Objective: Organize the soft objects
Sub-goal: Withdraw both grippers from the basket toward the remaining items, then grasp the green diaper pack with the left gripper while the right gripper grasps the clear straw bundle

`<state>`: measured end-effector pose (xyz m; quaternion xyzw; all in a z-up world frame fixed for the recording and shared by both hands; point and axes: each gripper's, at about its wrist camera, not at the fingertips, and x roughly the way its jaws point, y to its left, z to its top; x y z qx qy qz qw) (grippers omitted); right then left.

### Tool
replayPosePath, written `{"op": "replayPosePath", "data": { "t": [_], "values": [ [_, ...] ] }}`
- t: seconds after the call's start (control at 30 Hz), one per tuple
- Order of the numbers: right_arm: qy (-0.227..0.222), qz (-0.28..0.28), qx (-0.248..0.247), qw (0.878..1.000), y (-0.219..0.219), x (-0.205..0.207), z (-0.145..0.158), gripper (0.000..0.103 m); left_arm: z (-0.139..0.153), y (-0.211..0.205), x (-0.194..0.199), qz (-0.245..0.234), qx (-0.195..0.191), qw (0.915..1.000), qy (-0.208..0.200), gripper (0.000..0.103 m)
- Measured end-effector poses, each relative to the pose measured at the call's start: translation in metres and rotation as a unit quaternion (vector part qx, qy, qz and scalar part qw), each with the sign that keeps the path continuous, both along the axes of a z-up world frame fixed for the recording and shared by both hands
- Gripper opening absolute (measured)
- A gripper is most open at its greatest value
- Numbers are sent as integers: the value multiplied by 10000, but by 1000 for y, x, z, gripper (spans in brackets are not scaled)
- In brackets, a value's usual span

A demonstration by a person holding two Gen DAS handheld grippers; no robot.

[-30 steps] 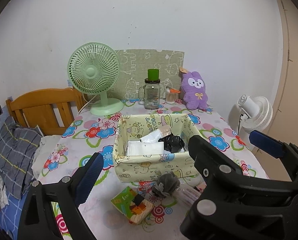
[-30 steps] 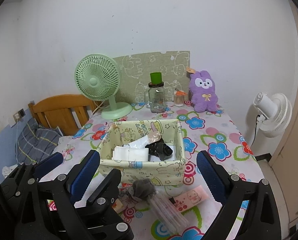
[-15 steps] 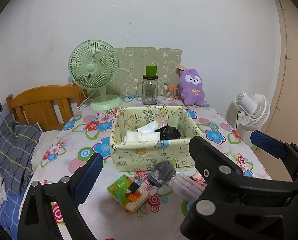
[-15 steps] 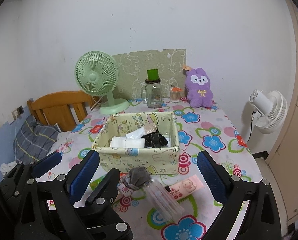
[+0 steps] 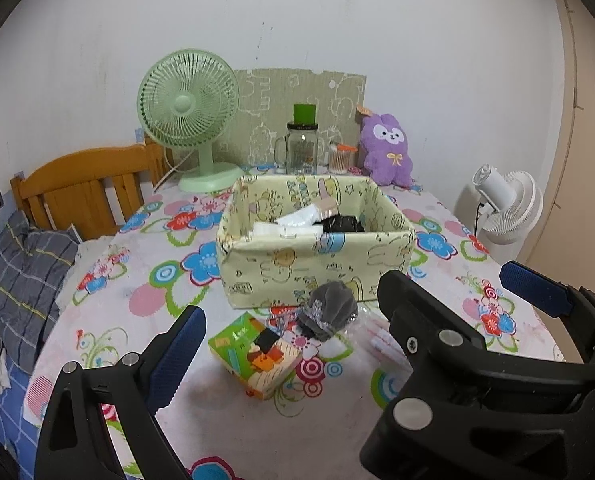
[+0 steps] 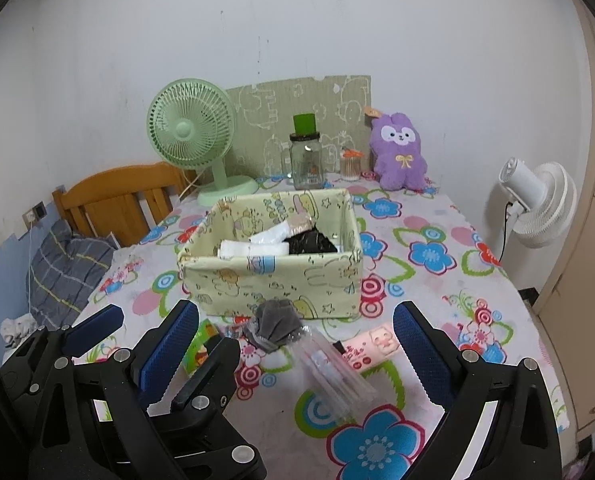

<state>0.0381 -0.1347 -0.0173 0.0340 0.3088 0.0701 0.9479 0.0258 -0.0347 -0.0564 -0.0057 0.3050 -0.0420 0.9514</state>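
Note:
A pale yellow fabric basket (image 5: 297, 268) (image 6: 273, 280) stands mid-table and holds white packets and a black item. Just in front of it lies a grey soft bundle (image 5: 331, 312) (image 6: 277, 322) on crinkled clear plastic. Beside the bundle are a green and orange tissue pack (image 5: 255, 350), a clear packet (image 6: 337, 372) and a pink pack (image 6: 371, 346). A purple plush (image 5: 385, 152) (image 6: 399, 156) sits at the back. My left gripper (image 5: 293, 340) and my right gripper (image 6: 296, 312) (image 5: 449, 276) hover side by side over the near edge, both open and holding nothing.
At the back stand a green desk fan (image 5: 189, 108), a glass jar with a green lid (image 5: 302, 148) and a small cup of sticks (image 5: 339, 158). A white floor fan (image 5: 505, 208) is right of the table. A wooden headboard (image 5: 81, 188) and plaid pillow (image 5: 25, 272) are on the left.
Both grippers have drawn back from the basket toward the table's near edge, so the table items look farther away. Nothing on the table has moved, and both grippers stay open.

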Motion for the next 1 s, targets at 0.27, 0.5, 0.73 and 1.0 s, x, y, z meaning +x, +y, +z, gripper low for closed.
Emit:
{"op": "replayPosePath", "data": {
  "t": [0.27, 0.5, 0.73, 1.0],
  "values": [
    [248, -61, 32, 9997, -1, 9, -22, 99, -20, -1, 9, 10, 53, 9997, 247, 97],
    [461, -58, 19, 9989, -4, 18, -40, 99, -37, -3, 18, 15, 66, 9989, 457, 97],
    [757, -73, 44, 9971, -12, 27, -63, 99, -56, -11, 27, -3, 153, 9973, 720, 97],
    [965, -43, 55, 9953, -13, 40, -78, 99, -68, -11, 38, 80, 249, 9953, 933, 97]
  ]
}}
